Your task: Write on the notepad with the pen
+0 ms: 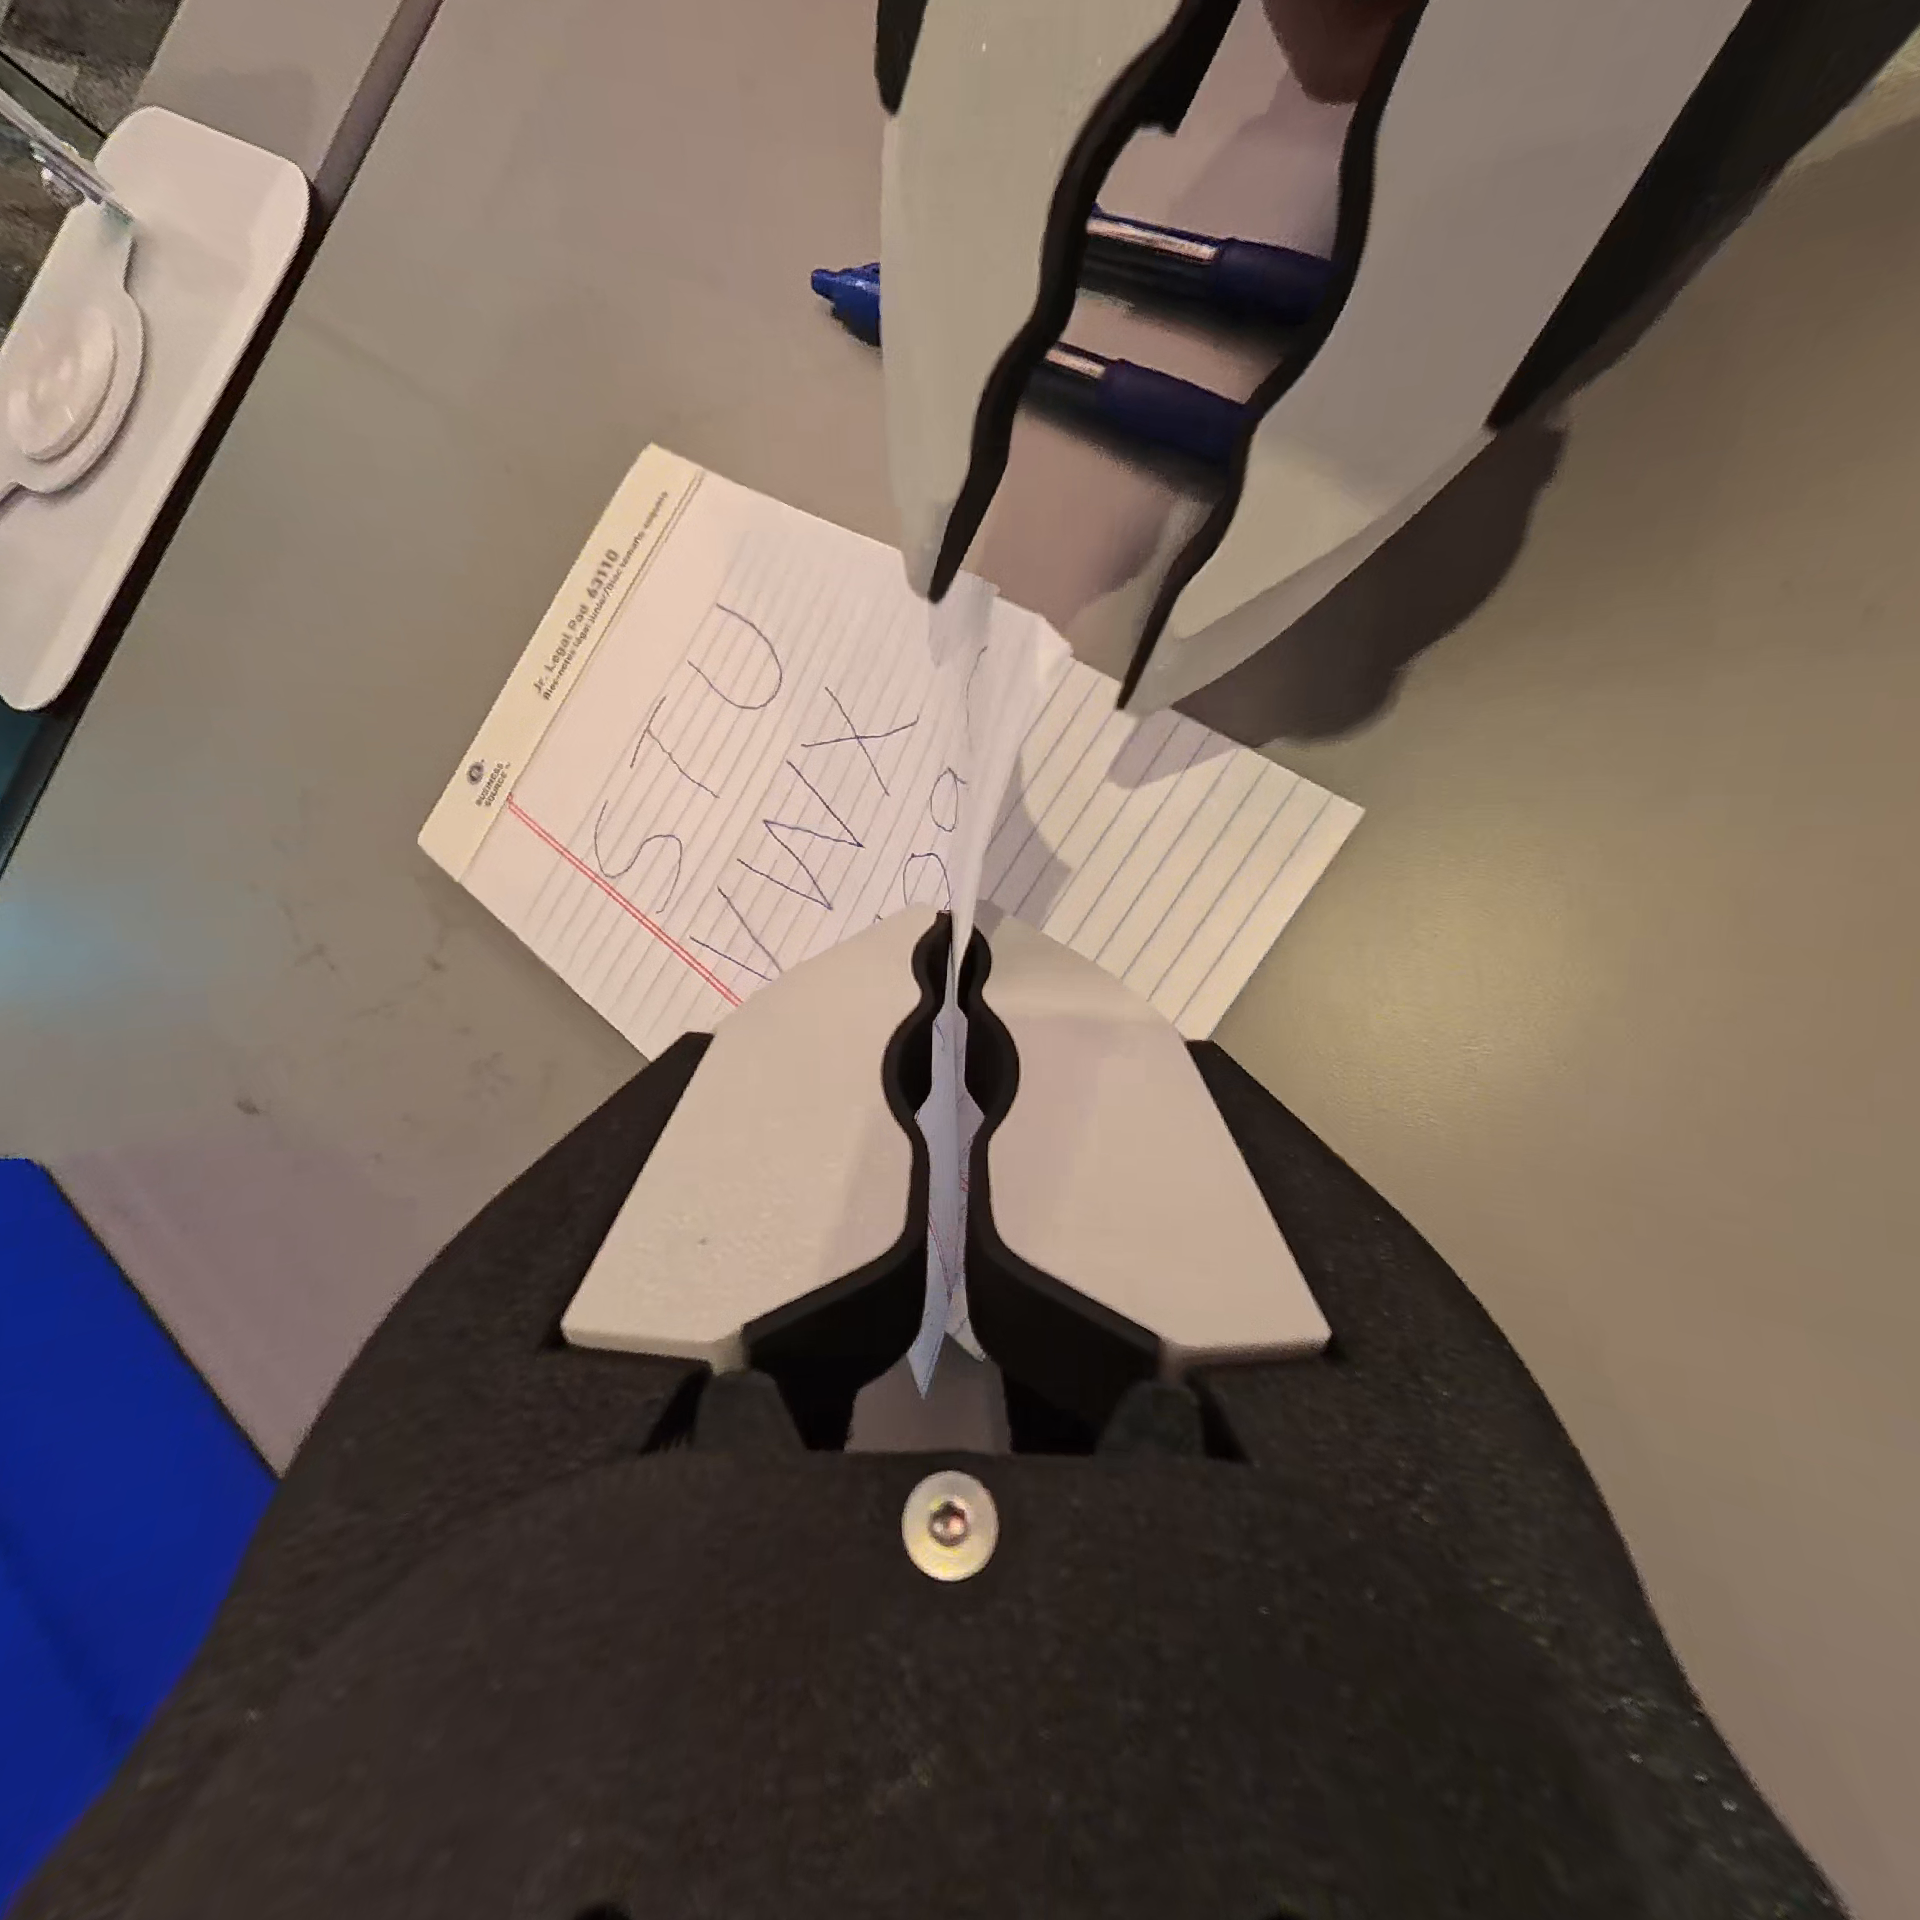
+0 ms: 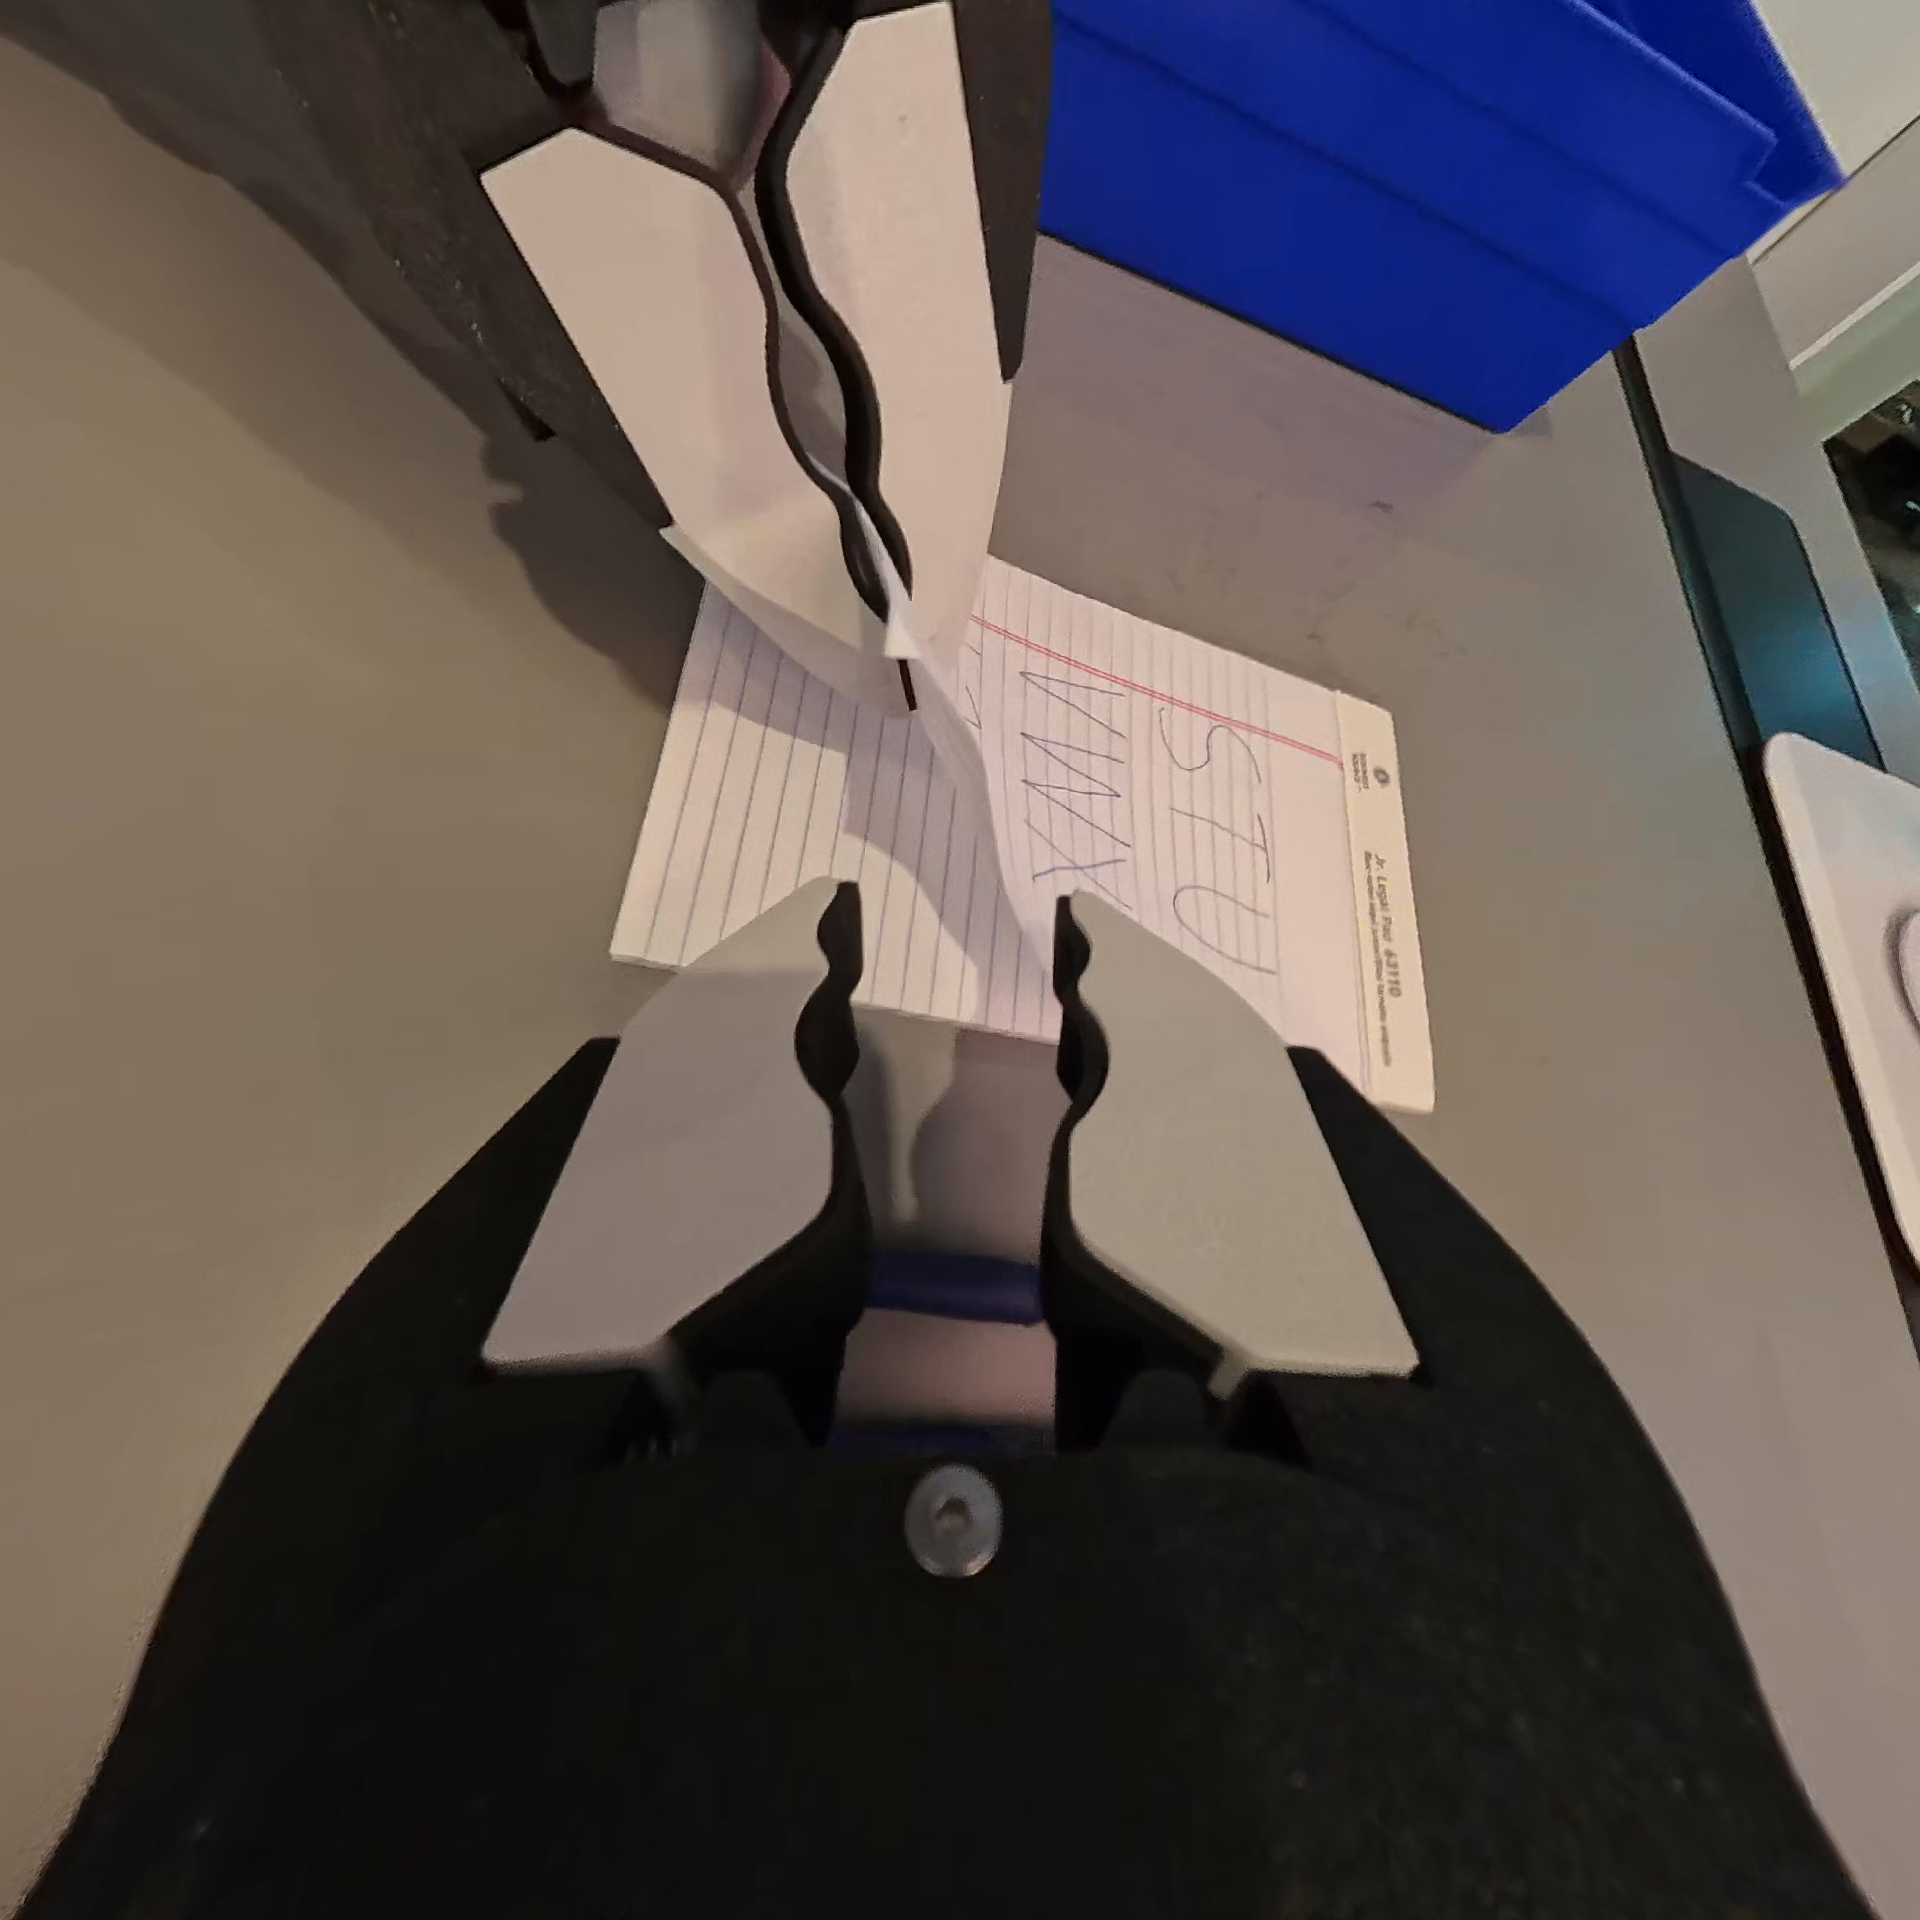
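A lined notepad (image 1: pixel 644 748) with blue handwriting lies on the grey table (image 1: pixel 468 312). Its top sheet (image 1: pixel 977 800) is lifted into an upright fold. My left gripper (image 1: pixel 951 920) is shut on the near edge of this sheet, which runs back between its fingers. My right gripper (image 1: pixel 1034 644) hangs open over the sheet's far edge, and its pads do not press on it. The right wrist view shows the right gripper (image 2: pixel 958 899) open above the notepad (image 2: pixel 1195 831), and the left gripper (image 2: pixel 899 675) pinching the sheet (image 2: pixel 961 748). Two blue pens (image 1: pixel 1226 260) (image 1: pixel 1153 400) lie beyond the pad.
A blue pen cap (image 1: pixel 847 296) lies near the pens. A blue bin (image 2: pixel 1403 208) stands behind the left gripper. A white flat plate (image 1: pixel 156 364) sits past the table's dark edge, and also shows in the right wrist view (image 2: pixel 1849 935).
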The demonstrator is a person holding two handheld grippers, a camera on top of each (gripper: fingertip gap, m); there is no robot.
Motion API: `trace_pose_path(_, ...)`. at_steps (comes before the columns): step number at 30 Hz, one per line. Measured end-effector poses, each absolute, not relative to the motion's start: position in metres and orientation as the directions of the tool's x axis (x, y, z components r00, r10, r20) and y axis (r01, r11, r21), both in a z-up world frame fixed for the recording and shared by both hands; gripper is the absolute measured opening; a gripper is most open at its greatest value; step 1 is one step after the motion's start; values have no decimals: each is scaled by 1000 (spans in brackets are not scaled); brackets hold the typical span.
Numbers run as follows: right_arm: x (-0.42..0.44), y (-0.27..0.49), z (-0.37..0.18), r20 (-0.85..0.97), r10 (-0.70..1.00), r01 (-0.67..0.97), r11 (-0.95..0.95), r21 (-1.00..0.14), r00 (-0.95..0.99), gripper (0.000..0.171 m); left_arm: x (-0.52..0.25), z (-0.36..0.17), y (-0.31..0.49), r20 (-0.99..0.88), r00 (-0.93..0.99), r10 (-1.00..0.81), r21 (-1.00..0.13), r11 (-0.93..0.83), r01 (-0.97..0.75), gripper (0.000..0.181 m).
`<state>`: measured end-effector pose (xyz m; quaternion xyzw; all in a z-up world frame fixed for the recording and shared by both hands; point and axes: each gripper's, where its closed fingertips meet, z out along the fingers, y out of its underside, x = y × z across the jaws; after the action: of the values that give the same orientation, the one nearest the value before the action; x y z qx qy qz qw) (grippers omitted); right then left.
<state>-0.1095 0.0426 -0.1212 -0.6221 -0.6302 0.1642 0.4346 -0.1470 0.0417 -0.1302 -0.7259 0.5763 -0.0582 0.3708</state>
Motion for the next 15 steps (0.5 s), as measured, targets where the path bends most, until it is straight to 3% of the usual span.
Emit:
trace_pose_path(3, -114, 50, -124, 430, 889, 684, 216, -696, 157, 30, -147, -132, 39, -321, 334, -886, -619, -71, -782, 0)
trace_pose_path(6, -115, 48, -131, 417, 899, 708, 208, -675, 133, 2, -146, -133, 39, -308, 346, -886, -626, -85, -775, 6)
trace_pose_path(10, -115, 51, -129, 379, 910, 690, 166, -705, 169, 0, -138, -128, 41, -323, 366, -873, -641, -82, -763, 19)
trace_pose_path(15, -116, 49, -124, 370, 914, 666, 173, -725, 166, 0, -120, -121, 48, -399, 326, -857, -604, -21, -796, 18)
